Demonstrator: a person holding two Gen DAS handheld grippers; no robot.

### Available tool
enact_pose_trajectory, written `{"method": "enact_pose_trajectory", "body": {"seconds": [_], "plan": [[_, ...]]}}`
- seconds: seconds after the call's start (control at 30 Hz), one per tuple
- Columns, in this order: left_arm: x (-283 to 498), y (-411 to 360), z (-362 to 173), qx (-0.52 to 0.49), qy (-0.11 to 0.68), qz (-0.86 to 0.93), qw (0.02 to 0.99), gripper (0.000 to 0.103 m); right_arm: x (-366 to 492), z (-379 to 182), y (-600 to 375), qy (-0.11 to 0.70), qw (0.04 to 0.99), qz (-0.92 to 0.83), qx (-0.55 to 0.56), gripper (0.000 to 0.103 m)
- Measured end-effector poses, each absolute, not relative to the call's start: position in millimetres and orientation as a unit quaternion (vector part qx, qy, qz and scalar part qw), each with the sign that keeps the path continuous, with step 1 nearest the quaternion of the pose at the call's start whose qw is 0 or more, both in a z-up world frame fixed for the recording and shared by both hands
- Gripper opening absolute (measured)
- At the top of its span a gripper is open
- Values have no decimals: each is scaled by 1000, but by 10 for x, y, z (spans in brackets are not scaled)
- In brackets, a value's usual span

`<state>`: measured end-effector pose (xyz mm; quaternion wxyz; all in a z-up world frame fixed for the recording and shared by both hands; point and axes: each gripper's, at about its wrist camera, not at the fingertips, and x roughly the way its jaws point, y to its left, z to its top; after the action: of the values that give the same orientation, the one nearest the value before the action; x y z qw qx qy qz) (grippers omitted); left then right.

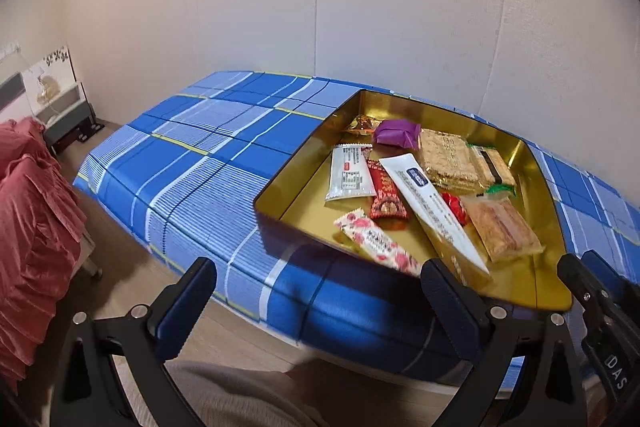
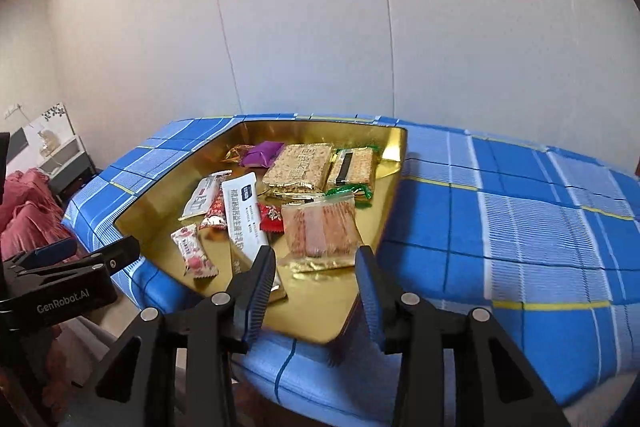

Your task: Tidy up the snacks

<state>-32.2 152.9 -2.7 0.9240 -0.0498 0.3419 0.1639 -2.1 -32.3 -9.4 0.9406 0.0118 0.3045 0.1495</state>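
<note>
A gold tin tray [image 1: 280,205] sits on the blue plaid cloth and holds several wrapped snacks. Among them are a purple packet [image 1: 396,133], a long white sachet [image 1: 432,207], a pink floral candy [image 1: 376,241], a sesame bar [image 1: 446,157] and a clear wafer pack [image 1: 500,227]. My left gripper [image 1: 320,283] hangs wide open before the tray's near left corner, holding nothing. My right gripper [image 2: 314,267] is open over the tray's near edge [image 2: 320,307], just short of the wafer pack [image 2: 320,231] and beside the white sachet [image 2: 246,215]. Its pads touch no snack.
The blue plaid cloth [image 2: 520,227] spreads bare to the right of the tray, and to its left [image 1: 192,163]. Red ruffled bedding [image 1: 32,227] and a grey nightstand [image 1: 64,115] stand at the far left. A pale wall backs the table. Beige fabric [image 1: 224,395] lies below the left gripper.
</note>
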Motion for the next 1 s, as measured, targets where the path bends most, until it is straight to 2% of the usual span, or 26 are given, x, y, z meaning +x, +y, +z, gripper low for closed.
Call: {"method": "enact_pose_trajectory", "body": {"seconds": [0.43,1.0], "plan": [[-737,1433,130,-19,272,171,947,103,-434,-143,-130,283,949,135,-20,43],[-711,1358,113,-13,270,171,947,103,-418,-59,-129,268,956,121,-12,44]]}}
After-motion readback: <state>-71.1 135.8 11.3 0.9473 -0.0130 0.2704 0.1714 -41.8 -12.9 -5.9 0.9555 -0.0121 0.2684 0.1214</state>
